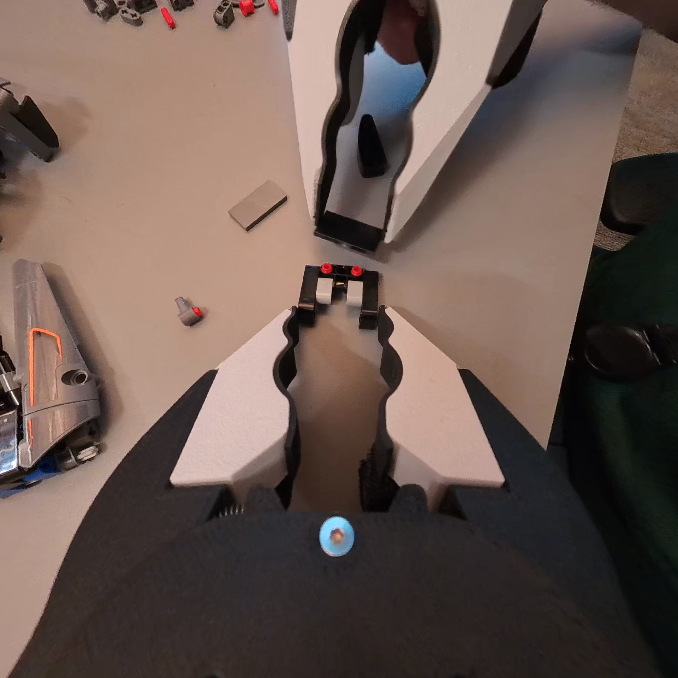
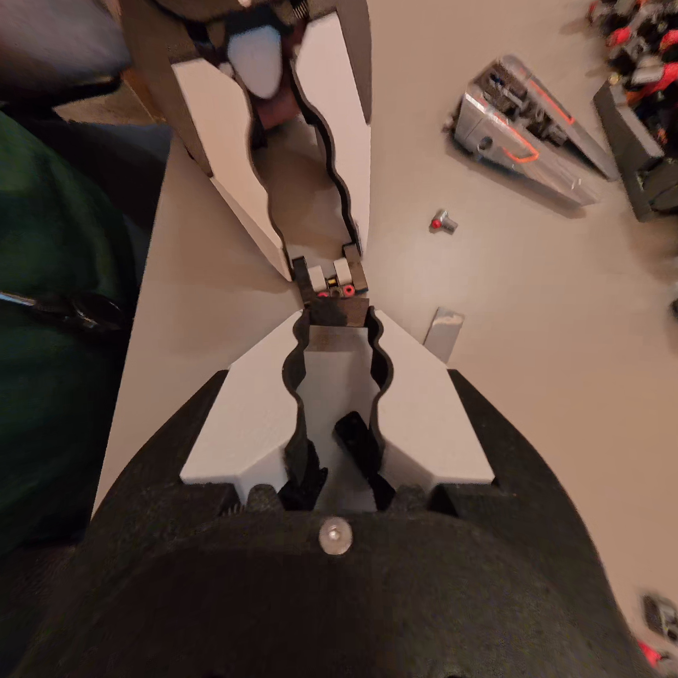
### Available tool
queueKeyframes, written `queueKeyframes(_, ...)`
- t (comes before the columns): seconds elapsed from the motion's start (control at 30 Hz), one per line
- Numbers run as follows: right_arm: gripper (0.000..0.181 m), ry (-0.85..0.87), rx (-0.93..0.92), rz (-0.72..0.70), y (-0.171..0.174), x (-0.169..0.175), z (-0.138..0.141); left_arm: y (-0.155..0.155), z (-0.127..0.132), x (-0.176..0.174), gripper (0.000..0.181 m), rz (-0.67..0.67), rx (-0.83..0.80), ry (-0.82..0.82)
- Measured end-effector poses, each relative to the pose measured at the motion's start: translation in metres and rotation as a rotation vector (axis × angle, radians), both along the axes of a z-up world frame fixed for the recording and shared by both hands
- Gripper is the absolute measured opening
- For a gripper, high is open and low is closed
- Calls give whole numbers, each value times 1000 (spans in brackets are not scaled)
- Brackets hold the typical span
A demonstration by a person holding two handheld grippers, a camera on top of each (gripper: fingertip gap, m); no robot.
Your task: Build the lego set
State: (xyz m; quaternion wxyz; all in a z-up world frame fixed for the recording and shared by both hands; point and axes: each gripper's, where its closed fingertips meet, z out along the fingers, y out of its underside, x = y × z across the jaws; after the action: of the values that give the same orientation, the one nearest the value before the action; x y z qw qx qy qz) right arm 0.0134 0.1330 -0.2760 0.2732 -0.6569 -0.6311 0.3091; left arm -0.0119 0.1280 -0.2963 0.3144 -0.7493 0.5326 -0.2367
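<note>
Left wrist view: the left gripper [image 1: 338, 316] is clamped on a small black frame sub-assembly [image 1: 339, 291], a U-shaped piece with two pale grey blocks inside and two red pins [image 1: 341, 269] on its far bar.
Right wrist view: the right gripper [image 2: 338, 318] is clamped on a flat black brick [image 2: 339, 312], its front edge just beside the red pins of the frame.
Where the pieces meet: the two held parts face each other near the table [image 1: 183, 146] edge, close but with a narrow gap between them as the left wrist view shows it; contact cannot be told from the right wrist view.
Done so far: a large silver wedge-shaped body with orange lines [image 1: 51, 370] lies assembled at the side, and the frame already carries its pins and grey blocks.
Left to do: by my judgement the black brick is not yet pressed onto the pins. A loose grey tile [image 1: 257, 204], a small grey connector with a red pin [image 1: 189, 312] and a scatter of grey and red parts [image 1: 176, 11] at the far edge lie unused, so much of the build looks unfinished.
</note>
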Motion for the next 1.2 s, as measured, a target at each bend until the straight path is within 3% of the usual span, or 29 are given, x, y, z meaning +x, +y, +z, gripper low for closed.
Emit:
queueKeyframes(0.03,30,29,8,41,-3,-4,5,0,0,0,41,0,0,0)
queueKeyframes(0.33,30,8,22,201,-3,-17,-9,2,0,1,40,-11,-2,0)
queueKeyframes(0.87,30,53,10,280,0,-16,-9,2,0,1,40,-29,1,2)
queueKeyframes(0.97,30,54,14,279,0,-17,-9,4,12,2,44,-27,87,-33)
queueKeyframes(1.07,30,53,9,278,0,-17,-10,-5,27,9,40,-108,208,-43)
queueKeyframes(1.2,30,52,3,278,0,-17,-10,-10,12,13,35,-215,287,74)
